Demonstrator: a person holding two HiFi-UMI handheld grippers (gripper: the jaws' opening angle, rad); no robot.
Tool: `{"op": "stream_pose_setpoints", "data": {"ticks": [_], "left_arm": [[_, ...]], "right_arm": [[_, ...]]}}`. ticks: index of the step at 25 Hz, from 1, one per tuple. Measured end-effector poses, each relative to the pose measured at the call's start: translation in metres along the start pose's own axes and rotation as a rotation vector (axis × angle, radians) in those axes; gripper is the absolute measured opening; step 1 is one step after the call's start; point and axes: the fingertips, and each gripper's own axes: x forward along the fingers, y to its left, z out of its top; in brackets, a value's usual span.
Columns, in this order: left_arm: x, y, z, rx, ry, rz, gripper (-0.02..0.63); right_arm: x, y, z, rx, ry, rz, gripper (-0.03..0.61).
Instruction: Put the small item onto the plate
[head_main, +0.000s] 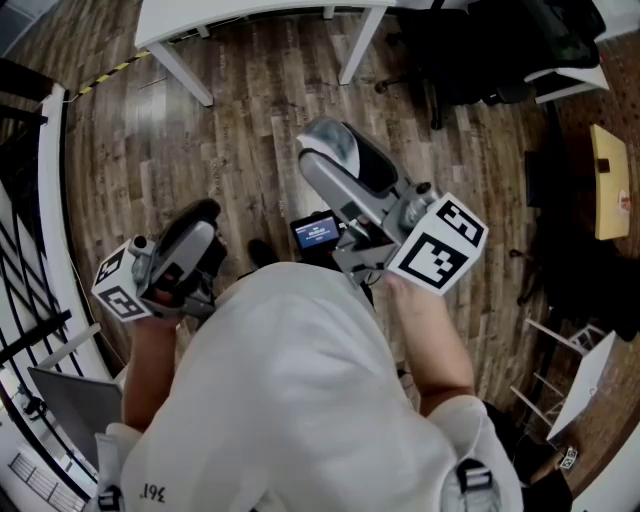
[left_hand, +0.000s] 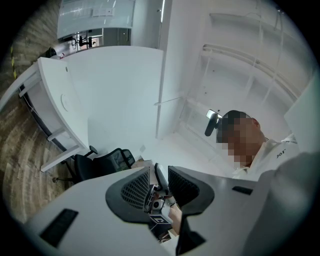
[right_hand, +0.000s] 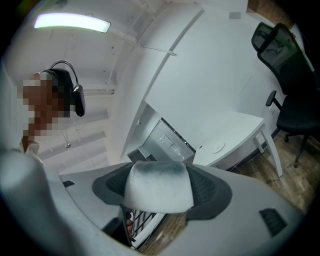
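Observation:
My right gripper (head_main: 325, 150) is raised in front of my chest and is shut on a small white block with a grey-smudged end (head_main: 335, 140). In the right gripper view the block (right_hand: 159, 187) fills the space between the dark ribbed pads (right_hand: 210, 192) of that gripper (right_hand: 159, 172). My left gripper (head_main: 200, 212) is held low at my left. Its jaws (left_hand: 159, 175) stand a narrow gap apart with nothing in them, and the right gripper shows through the gap. No plate appears in any view.
Wooden floor lies below me. A white table (head_main: 250, 15) stands ahead and a black office chair (head_main: 470, 50) to its right. A black railing (head_main: 30, 200) runs along the left. A small lit screen (head_main: 317, 232) hangs at my chest.

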Motion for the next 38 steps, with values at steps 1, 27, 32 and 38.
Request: {"op": "stream_pose_setpoints", "data": {"ticks": [1,27,32,38], "left_arm": [[0.0,0.001,0.0,0.001,-0.003,0.005,0.114],[0.096,0.047,-0.018,0.017,-0.058,0.067,0.114],[0.116,0.053,-0.022,0.028,-0.061,0.079,0.114],[0.126,0.064,-0.023,0.032,-0.066,0.106,0.114]], "right_arm": [[0.001,-0.001,-0.001,0.003,0.003,0.003,0.305],[-0.01,-0.089,0.054,0.046,0.102,0.065,0.305],[-0.019,-0.109,0.067,0.07,0.107,0.061,0.305],[-0.025,-0.128,0.072,0.098,0.113,0.055,0.305]]}}
